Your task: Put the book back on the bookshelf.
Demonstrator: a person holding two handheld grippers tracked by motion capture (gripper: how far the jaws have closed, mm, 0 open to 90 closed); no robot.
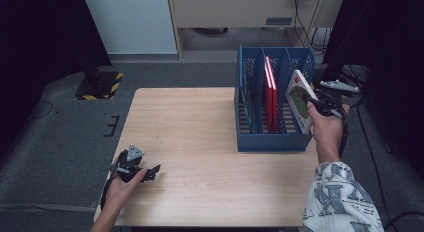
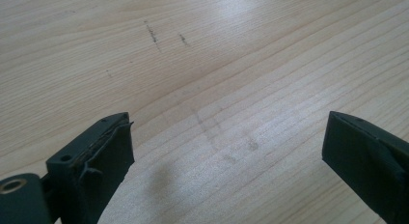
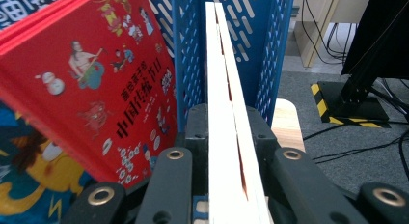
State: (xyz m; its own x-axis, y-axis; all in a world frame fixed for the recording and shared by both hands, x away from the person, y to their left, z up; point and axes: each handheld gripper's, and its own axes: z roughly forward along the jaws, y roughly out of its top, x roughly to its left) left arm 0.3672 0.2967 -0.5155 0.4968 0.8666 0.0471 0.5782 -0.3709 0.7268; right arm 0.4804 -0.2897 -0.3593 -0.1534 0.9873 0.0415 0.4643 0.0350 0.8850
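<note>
The right gripper (image 1: pixel 320 103) clamps a thin white picture book (image 1: pixel 300 99) on edge, tilted over the right-hand slot of the blue file rack (image 1: pixel 270 141), while the far-off left gripper (image 1: pixel 150 173) rests open on the table (image 1: pixel 200 122).

A lab or recording studio is suggested. A light wooden tabletop (image 1: pixel 200 137) is set on grey carpet (image 1: pixel 65 142), flanked by black curtains (image 1: pixel 35 37) at 9 and 3 o'clock. A stand base (image 1: pixel 100 85) marked with yellow-black hazard tape is seen at 10 o'clock, and cables (image 1: pixel 305 22) are trailed across the floor at 1 o'clock below pale cabinets (image 1: pixel 235 9).
</note>
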